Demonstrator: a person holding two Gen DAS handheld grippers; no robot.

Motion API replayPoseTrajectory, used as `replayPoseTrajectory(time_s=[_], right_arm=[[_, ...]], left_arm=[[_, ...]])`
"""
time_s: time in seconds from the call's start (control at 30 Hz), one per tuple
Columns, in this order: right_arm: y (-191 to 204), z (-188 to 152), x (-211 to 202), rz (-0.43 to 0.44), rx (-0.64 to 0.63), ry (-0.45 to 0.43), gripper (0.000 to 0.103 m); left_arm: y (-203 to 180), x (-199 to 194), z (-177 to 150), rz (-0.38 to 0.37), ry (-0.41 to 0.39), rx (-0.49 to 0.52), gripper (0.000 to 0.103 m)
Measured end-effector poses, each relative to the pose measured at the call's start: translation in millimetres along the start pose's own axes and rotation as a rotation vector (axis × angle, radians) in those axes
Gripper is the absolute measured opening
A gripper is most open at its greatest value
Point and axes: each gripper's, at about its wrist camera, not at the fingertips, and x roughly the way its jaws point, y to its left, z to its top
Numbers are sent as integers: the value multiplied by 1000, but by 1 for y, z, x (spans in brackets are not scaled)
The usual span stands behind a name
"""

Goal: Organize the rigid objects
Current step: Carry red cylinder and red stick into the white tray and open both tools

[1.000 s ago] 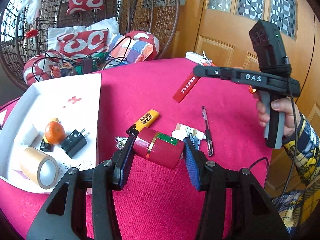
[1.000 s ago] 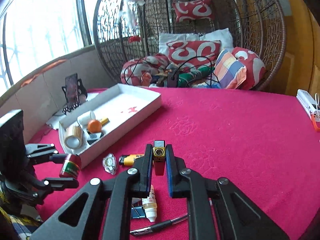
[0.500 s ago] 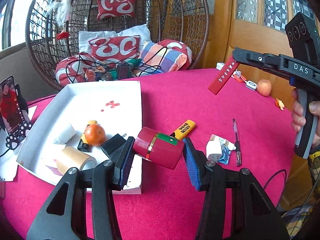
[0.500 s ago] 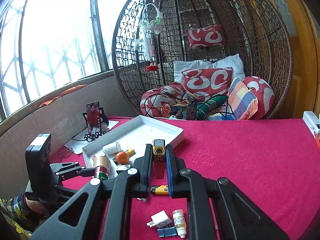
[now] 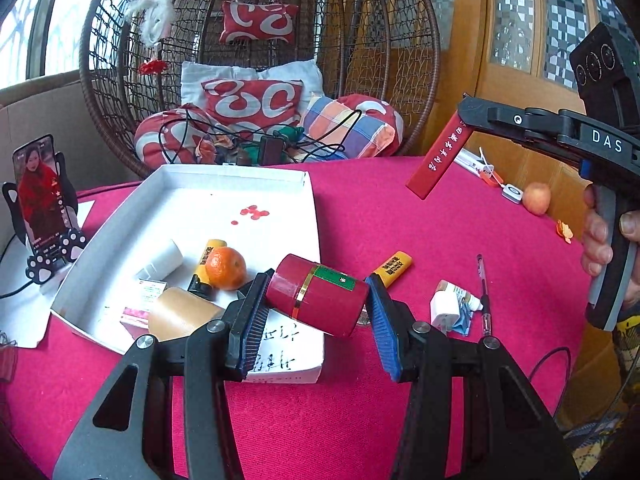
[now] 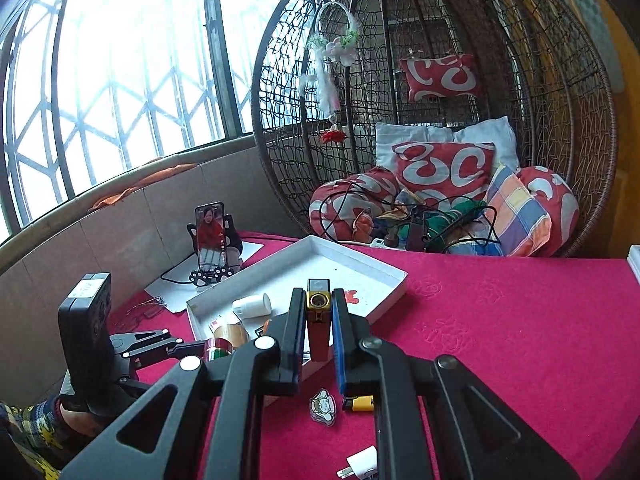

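Over a desk (image 5: 400,208) draped in crimson cloth, the left tongs (image 5: 316,312) clamp a red canister (image 5: 318,296) above the near corner of a white tray (image 5: 308,184), while the right tongs (image 6: 316,320) pinch a slim red lighter (image 6: 319,336) upright near that tray's edge. Each load likely goes best onto bare tray floor, clear of the orange (image 5: 226,268) and tape roll (image 5: 180,316), lowered before the jaws part.

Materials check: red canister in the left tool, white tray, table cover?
Red canister: smooth, slightly glossy shell with a gold band and green label; probably wrapped card or tin, unclear which.
White tray: matte, thin folded walls with handwriting on the front edge; looks like cardboard.
Table cover: magenta, matte with a faint embossed pattern; looks like fabric.
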Motion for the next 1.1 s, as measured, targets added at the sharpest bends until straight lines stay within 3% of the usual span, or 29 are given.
replayPoseTrajectory(time_s=[0.3, 0.57, 0.77, 0.9, 1.1], right_arm=[[12, 2, 17, 25, -8, 24, 10], [20, 15, 45, 52, -10, 50, 10], [23, 21, 85, 36, -16, 104, 10], [21, 17, 119, 21, -13, 154, 10], [23, 12, 163, -12, -12, 209, 10]], left_arm=[[16, -3, 5, 20, -20, -41, 48], [40, 6, 48, 63, -69, -68, 48], [82, 44, 72, 73, -17, -168, 48], [120, 74, 70, 102, 36, -285, 48], [145, 94, 65, 138, 61, -363, 48]])
